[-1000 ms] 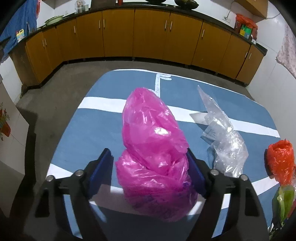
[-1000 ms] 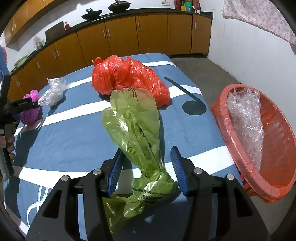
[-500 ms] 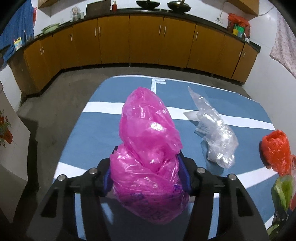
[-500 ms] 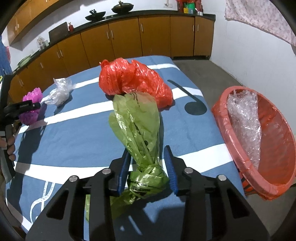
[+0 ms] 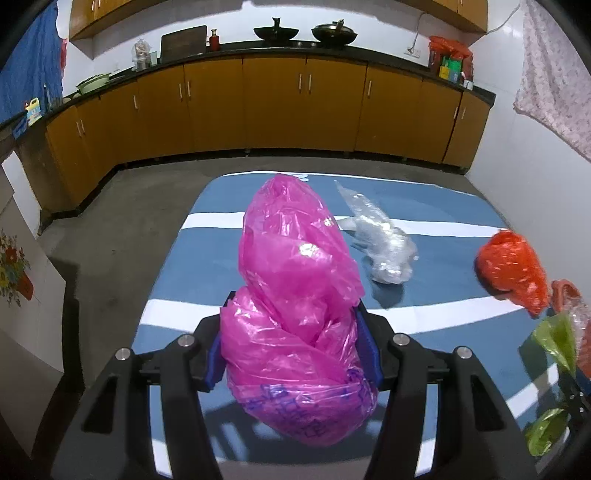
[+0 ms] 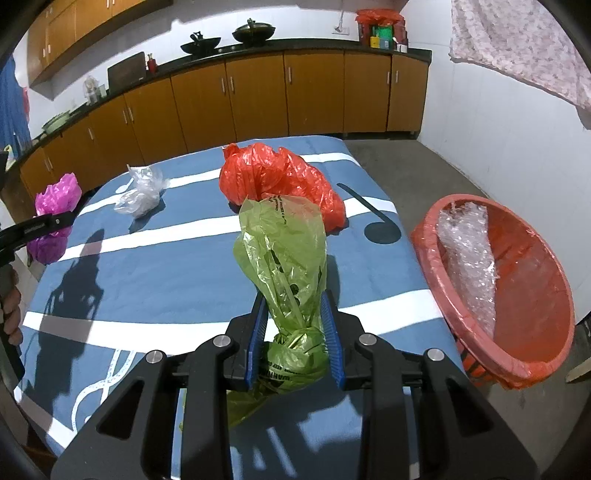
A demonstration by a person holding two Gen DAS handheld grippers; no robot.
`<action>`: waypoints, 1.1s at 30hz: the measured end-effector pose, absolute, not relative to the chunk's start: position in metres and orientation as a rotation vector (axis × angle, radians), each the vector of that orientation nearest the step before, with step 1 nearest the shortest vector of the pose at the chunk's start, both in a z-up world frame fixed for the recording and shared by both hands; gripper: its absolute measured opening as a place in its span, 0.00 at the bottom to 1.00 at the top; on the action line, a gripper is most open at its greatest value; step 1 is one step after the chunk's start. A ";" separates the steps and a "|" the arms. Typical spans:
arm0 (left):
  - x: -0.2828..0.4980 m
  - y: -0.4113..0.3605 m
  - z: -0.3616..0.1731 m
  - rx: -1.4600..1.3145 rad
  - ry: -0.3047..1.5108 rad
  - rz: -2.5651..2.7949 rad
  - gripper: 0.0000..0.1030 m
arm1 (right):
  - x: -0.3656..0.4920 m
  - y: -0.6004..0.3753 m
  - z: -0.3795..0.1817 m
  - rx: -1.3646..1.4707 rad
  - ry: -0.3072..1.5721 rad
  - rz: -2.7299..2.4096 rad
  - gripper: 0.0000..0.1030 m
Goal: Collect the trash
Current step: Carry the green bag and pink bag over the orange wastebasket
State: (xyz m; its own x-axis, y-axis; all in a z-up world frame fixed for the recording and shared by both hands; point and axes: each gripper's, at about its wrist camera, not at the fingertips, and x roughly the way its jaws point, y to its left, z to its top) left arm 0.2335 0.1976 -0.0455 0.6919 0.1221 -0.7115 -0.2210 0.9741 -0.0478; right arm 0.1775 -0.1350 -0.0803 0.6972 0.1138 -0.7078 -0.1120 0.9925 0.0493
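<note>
Home kitchen. L-shaped run of orange-brown base cabinets with metal handles, dark countertop above. Two black woks on the counter, plus jars, a red bottle, a green basin. Upper cabinets over a white wall, bare concrete floor. Blue cloth on the left wall, floral cloth on the right. Domestic clutter, nothing industrial.

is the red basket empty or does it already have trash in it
Not empty: the red basket holds one crumpled clear plastic wrap against its inner wall.
</note>
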 end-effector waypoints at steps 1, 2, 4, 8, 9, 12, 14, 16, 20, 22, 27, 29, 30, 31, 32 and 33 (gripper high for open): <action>0.230 0.195 -0.043 -0.137 0.781 0.184 0.55 | 0.175 -0.136 -0.079 0.004 0.786 0.124 0.30; 0.226 0.193 -0.040 -0.139 0.778 0.178 0.55 | 0.173 -0.137 -0.077 0.005 0.782 0.122 0.30; 0.220 0.188 -0.035 -0.140 0.767 0.162 0.55 | 0.170 -0.141 -0.073 0.015 0.774 0.117 0.30; 0.206 0.176 -0.024 -0.138 0.743 0.137 0.55 | 0.162 -0.150 -0.065 0.033 0.752 0.106 0.30; 0.203 0.173 -0.020 -0.137 0.737 0.128 0.55 | 0.160 -0.153 -0.062 0.039 0.744 0.102 0.30; 0.195 0.161 -0.012 -0.130 0.721 0.107 0.55 | 0.153 -0.161 -0.055 0.056 0.721 0.090 0.30; 0.189 0.153 -0.007 -0.126 0.710 0.091 0.55 | 0.148 -0.166 -0.051 0.063 0.706 0.082 0.30; 0.182 0.144 -0.001 -0.113 0.694 0.075 0.55 | 0.142 -0.170 -0.045 0.057 0.685 0.070 0.30; 0.173 0.128 0.007 -0.096 0.672 0.038 0.55 | 0.131 -0.181 -0.034 0.038 0.646 0.045 0.30; 0.168 0.119 0.010 -0.090 0.662 0.017 0.55 | 0.127 -0.186 -0.030 0.035 0.625 0.028 0.30; 0.156 0.092 0.021 -0.057 0.628 -0.039 0.55 | 0.117 -0.199 -0.020 0.023 0.577 -0.013 0.30; 0.151 0.081 0.025 -0.036 0.611 -0.062 0.55 | 0.114 -0.205 -0.017 0.019 0.562 -0.027 0.30; 0.148 0.075 0.026 -0.024 0.601 -0.072 0.55 | 0.113 -0.207 -0.016 0.018 0.556 -0.033 0.30; 0.146 0.070 0.028 -0.012 0.593 -0.081 0.55 | 0.112 -0.209 -0.015 0.019 0.550 -0.040 0.30; 0.143 0.064 0.029 0.002 0.582 -0.092 0.55 | 0.111 -0.211 -0.015 0.021 0.545 -0.046 0.30; 0.140 0.058 0.030 0.013 0.573 -0.102 0.55 | 0.110 -0.214 -0.014 0.024 0.539 -0.053 0.30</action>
